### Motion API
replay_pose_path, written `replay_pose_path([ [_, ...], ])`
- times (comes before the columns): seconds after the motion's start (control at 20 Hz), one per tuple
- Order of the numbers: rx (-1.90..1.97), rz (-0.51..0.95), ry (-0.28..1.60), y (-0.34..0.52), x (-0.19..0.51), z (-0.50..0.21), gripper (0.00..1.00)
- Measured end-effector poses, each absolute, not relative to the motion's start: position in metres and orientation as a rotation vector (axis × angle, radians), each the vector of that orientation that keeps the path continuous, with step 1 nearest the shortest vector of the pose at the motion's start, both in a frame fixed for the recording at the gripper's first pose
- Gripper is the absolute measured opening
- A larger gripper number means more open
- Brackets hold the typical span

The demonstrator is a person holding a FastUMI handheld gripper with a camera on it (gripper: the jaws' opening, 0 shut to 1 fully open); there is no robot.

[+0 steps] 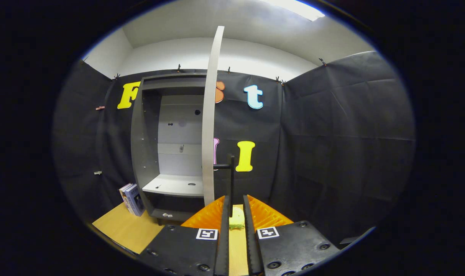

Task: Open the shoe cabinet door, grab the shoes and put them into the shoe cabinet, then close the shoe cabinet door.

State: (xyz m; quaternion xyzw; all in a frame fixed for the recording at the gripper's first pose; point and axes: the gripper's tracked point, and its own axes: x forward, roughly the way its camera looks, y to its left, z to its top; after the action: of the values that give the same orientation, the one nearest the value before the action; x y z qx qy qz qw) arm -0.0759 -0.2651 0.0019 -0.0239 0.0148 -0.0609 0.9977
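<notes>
Gripper view: the cabinet (167, 149) stands upright against the black cloth wall, its long axis vertical, its open front facing the gripper. The door (210, 115) is swung wide open and seen edge-on, a tall narrow strip rising from just ahead of the fingers to above the cabinet's top, hinged on the cabinet's right side. A dark handle (229, 176) sticks out from the door's edge to the right, with a vertical bar running down toward the fingertips. Inside, a pale shelf (174, 184) lies in the lower half, with a darker compartment beneath it.

The gripper (236, 205) has its fingers close together, with only a narrow gap between them. The handle's bar comes down right at the fingertips; whether both fingers press on it cannot be told. In the gap lies a small yellow-green thing (236, 221), likely a shoe on the table (121, 228), too hidden to tell which way it points.

Books (132, 199) lean on the table just left of the cabinet's base.
</notes>
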Motion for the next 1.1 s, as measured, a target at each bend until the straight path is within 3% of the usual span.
replay_pose_path([
  [0.65, -0.011, 0.078, 0.276, -0.129, -0.032, -0.105, 0.23],
  [1.1, 0.024, 0.037, 0.539, -0.049, -0.007, -0.239, 0.23],
])
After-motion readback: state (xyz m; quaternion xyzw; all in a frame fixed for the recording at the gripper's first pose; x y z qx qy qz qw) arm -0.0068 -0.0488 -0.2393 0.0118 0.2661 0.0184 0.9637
